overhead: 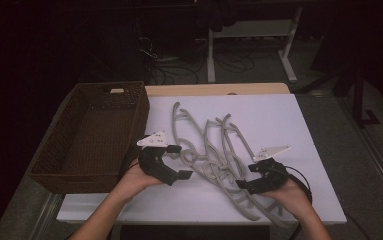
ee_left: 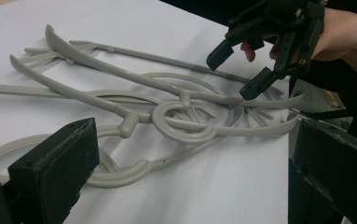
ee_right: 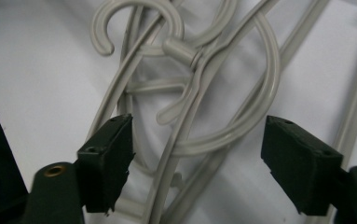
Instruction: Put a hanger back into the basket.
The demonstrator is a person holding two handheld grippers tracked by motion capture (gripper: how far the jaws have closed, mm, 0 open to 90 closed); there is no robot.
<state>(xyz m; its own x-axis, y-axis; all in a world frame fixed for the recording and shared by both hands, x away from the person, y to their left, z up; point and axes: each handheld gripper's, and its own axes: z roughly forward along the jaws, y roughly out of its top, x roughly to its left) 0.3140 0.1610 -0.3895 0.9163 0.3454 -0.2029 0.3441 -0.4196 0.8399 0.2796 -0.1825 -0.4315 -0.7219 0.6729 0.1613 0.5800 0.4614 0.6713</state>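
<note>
From the high view, a tangled heap of grey plastic hangers [overhead: 214,155] lies on the white counter [overhead: 289,125], with a brown wicker basket [overhead: 91,135] at its left edge. The left tongs [overhead: 177,161] hover released at the heap's left side, and the right tongs [overhead: 245,175] hover released over its near right part. In the left gripper view, the hooks [ee_left: 181,121] are interlocked, so lifting one hanger will likely drag its neighbours; the right tongs [ee_left: 239,70] hang just above an arm of the pile. In the right gripper view, the jaws straddle several crossing bars [ee_right: 190,126], gripping nothing. To do this well, I would settle on a single topmost bar, close squarely on it, and let the left tongs pin the rest down.
</note>
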